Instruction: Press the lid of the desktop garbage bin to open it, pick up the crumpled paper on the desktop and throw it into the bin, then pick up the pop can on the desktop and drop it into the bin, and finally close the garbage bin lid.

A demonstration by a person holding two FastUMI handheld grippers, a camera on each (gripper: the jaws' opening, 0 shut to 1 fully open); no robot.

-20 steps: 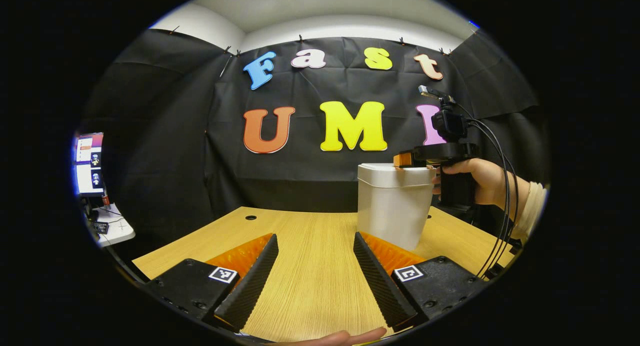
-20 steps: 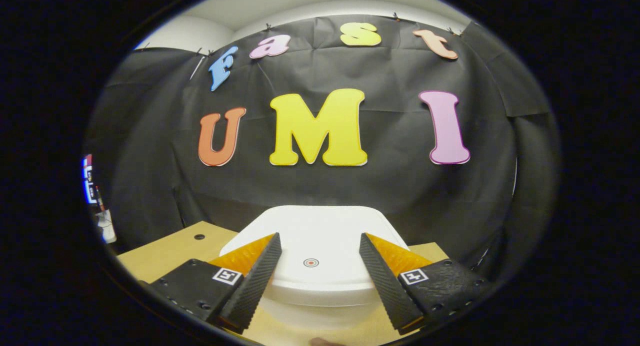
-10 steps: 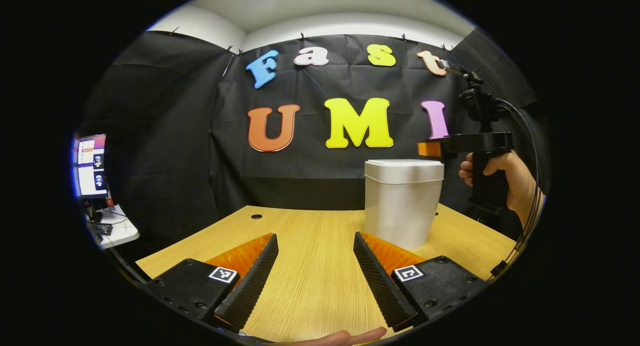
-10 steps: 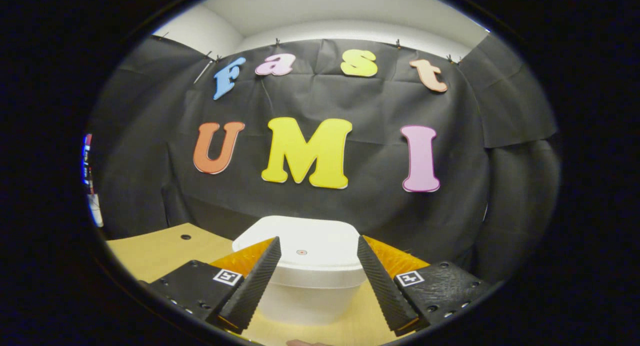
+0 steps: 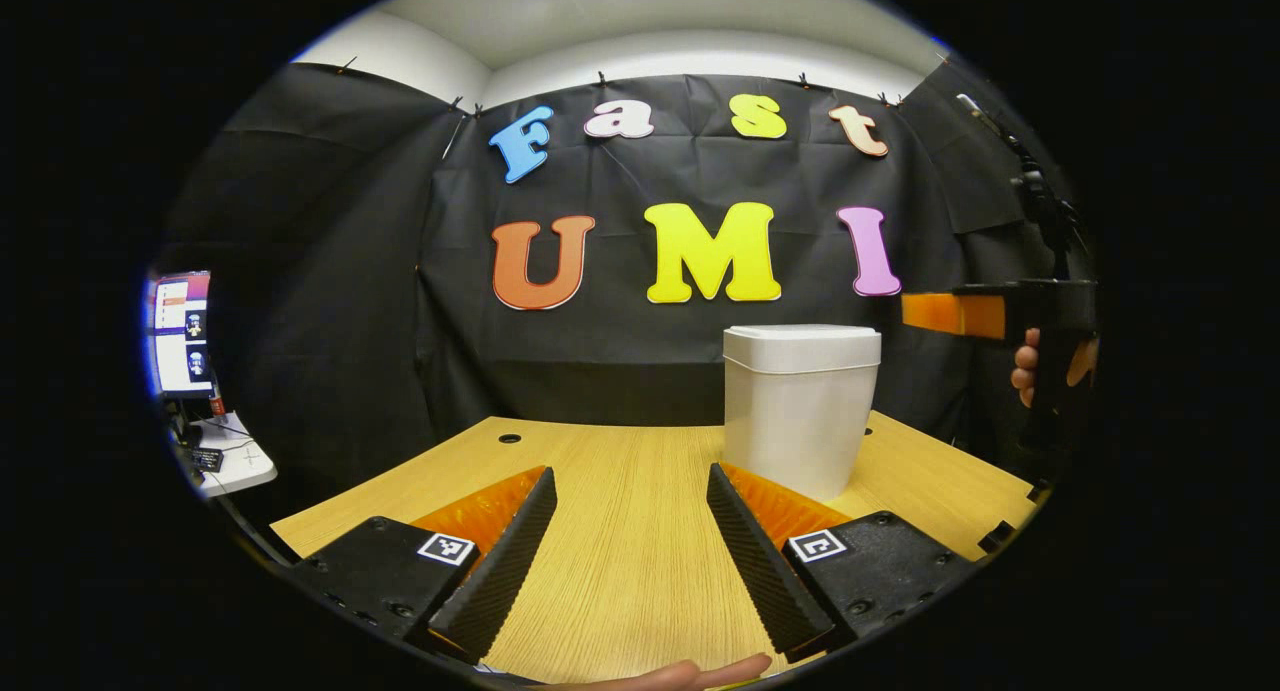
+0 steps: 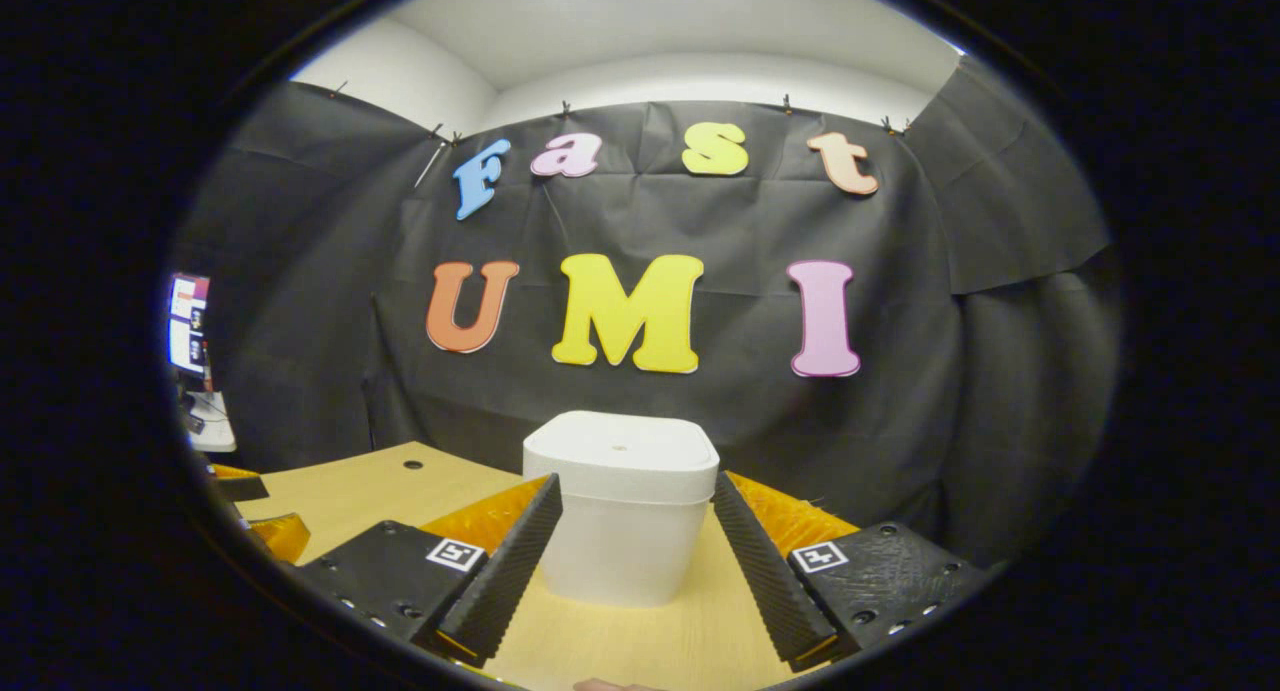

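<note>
Left gripper [image 5: 632, 541]: fingers spread wide, holding nothing, hovering low over bare wood with the bin ahead and to its right.
Right gripper [image 6: 637, 551]: also wide open and holding nothing. In the left gripper view it sits up at the far right [image 5: 950, 313], beside the bin and higher than the lid, a hand [image 5: 1024, 368] wrapped round its handle.
Garbage bin [image 6: 622, 521]: white, upright on the desk, lid [image 5: 802, 335] down flat. Not touching either gripper.
Desk [image 5: 620, 491]: light wood with a small round hole near the back edge. Nothing sits between the grippers and the bin.
Side stuff: a lit monitor [image 5: 180, 333] and a little white table [image 5: 232, 459] off to the left, well away from the desk.
Fingertip [image 5: 690, 674]: pokes in at the very bottom of the left gripper view.
</note>
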